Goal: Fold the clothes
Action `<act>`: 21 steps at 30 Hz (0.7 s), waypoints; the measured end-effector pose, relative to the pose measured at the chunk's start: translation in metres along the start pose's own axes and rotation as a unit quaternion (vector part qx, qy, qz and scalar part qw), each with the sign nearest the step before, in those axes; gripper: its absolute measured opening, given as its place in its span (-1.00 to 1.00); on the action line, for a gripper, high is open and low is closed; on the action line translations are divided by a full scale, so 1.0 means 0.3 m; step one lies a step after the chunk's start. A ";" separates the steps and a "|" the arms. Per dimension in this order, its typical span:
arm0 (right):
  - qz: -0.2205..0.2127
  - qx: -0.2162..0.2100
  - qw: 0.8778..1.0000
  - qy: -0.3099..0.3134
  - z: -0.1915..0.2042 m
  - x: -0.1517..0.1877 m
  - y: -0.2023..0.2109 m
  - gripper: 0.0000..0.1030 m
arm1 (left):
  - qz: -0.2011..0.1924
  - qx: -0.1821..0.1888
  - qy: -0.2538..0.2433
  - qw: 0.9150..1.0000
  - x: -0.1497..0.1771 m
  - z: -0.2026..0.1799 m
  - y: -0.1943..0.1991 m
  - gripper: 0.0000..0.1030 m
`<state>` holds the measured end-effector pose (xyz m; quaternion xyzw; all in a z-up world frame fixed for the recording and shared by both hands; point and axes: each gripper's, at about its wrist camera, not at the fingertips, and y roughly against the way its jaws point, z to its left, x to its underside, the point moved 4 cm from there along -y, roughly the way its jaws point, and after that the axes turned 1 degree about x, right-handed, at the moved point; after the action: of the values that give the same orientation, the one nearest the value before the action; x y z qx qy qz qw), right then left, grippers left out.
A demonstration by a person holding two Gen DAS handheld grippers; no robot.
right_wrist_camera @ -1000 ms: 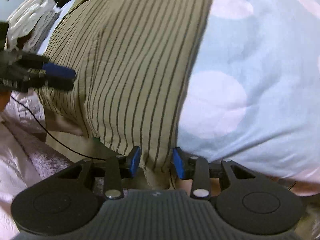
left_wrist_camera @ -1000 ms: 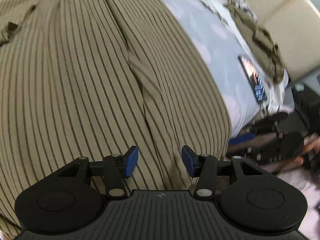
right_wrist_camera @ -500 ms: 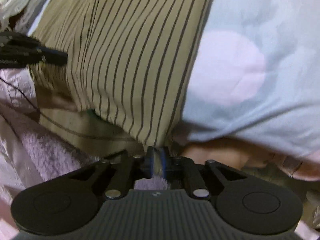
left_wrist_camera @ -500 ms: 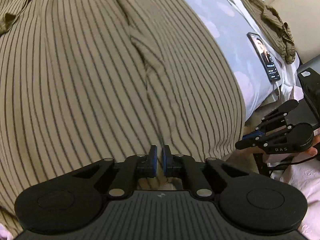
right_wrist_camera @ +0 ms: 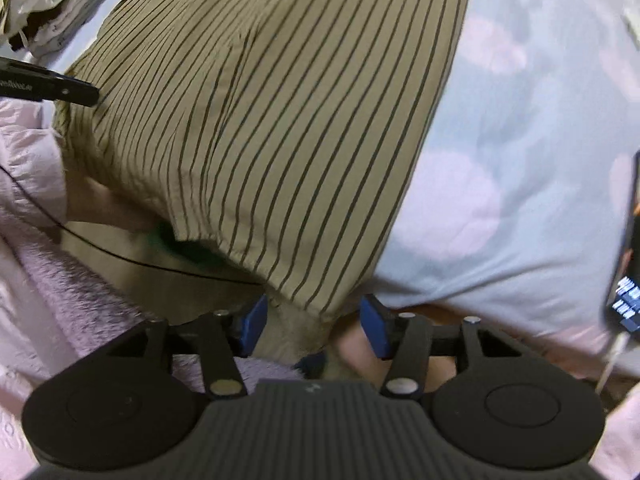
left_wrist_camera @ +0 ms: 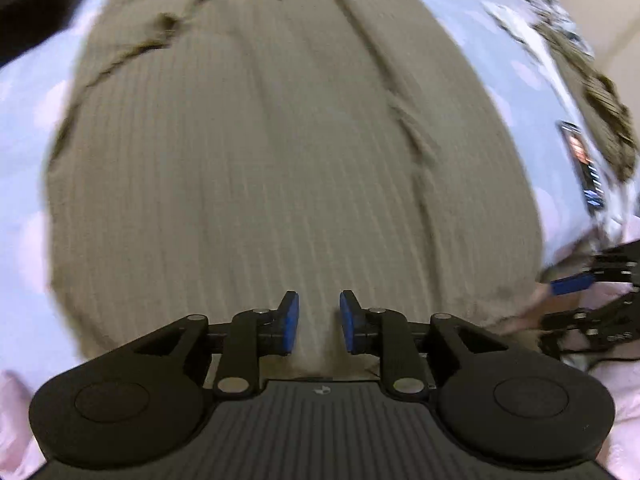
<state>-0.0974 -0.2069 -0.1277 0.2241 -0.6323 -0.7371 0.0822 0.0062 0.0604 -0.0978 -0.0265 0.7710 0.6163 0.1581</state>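
Broadly, the blue bedsheet (right_wrist_camera: pixel 500 128) with pale pink blotches filled the frame's right side, and the striped olive garment (right_wrist_camera: pixel 280 120) lay flat across it at centre. Both jaws were opening with nothing pinched: left hand-held gripper (left_wrist_camera: pixel 319 322), right hand-held gripper (right_wrist_camera: pixel 316 326). Released, the overhanging lower hem could probably slide off the bed edge, spoiling the fold.

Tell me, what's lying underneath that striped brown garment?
The striped garment lies on a pale blue sheet with pink spots, visible around its edges. Whatever sits directly beneath the cloth is covered and cannot be seen.
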 end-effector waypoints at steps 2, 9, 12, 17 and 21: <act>-0.016 0.018 1.000 0.018 0.020 -0.028 0.025 0.26 | -0.005 -0.019 0.024 1.000 0.016 0.039 0.019 -0.54; -0.082 0.040 0.994 0.052 0.077 -0.156 0.090 0.29 | -0.033 -0.065 0.077 0.994 0.071 0.175 0.122 -0.22; -0.098 0.020 0.993 0.055 0.104 -0.204 0.096 0.29 | -0.039 -0.071 0.103 0.991 0.096 0.225 0.134 -0.21; -0.095 -0.001 0.991 0.097 0.197 -0.268 0.060 0.29 | -0.045 -0.081 0.142 0.986 0.152 0.296 0.154 -0.20; -0.093 -0.016 0.987 0.128 0.267 -0.309 0.038 0.29 | -0.042 -0.097 0.165 0.981 0.201 0.355 0.143 -0.19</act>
<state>-0.0520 -0.0998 -0.0876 0.3726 -0.5816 -0.7166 0.0971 -0.0387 0.1821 -0.0943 -0.1753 0.7215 0.6679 0.0511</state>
